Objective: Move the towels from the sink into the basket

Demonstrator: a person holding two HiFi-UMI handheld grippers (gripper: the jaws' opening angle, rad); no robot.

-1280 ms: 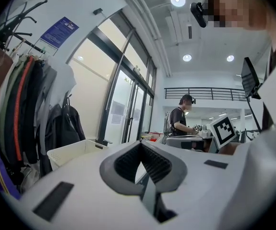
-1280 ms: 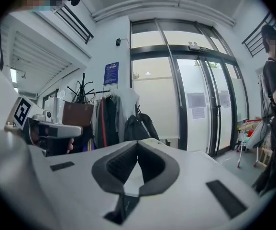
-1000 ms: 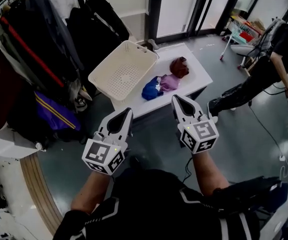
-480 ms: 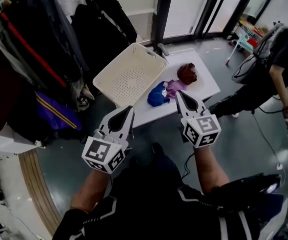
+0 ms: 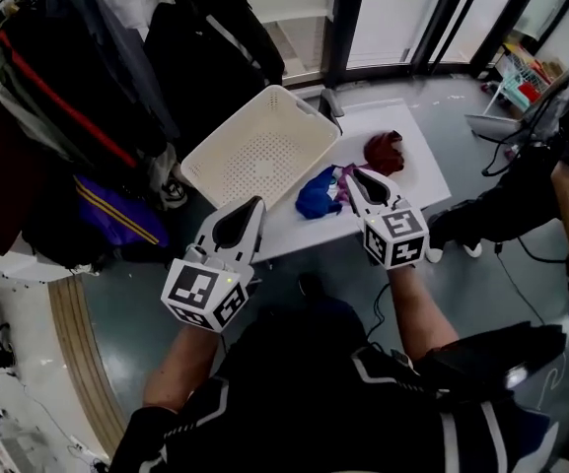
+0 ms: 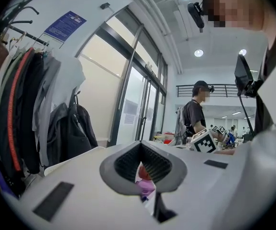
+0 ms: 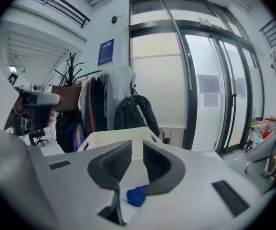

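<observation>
White low table [image 5: 417,170] in the upper centre carries the blue towel [image 5: 316,195], pink towel [image 5: 339,179] and dark red towel [image 5: 385,151], beside the empty basket [image 5: 264,151]. The left gripper [image 5: 253,205] has its fingers pressed together on nothing. The right gripper [image 5: 355,173] has just been opening and is slightly spread, also empty. The print on the blue wall sign [image 6: 65,26] is too small to read.

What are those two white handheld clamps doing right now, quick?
Left gripper: closed, holding nothing.
Right gripper: jaws slightly apart, just been opening, holding nothing.
</observation>
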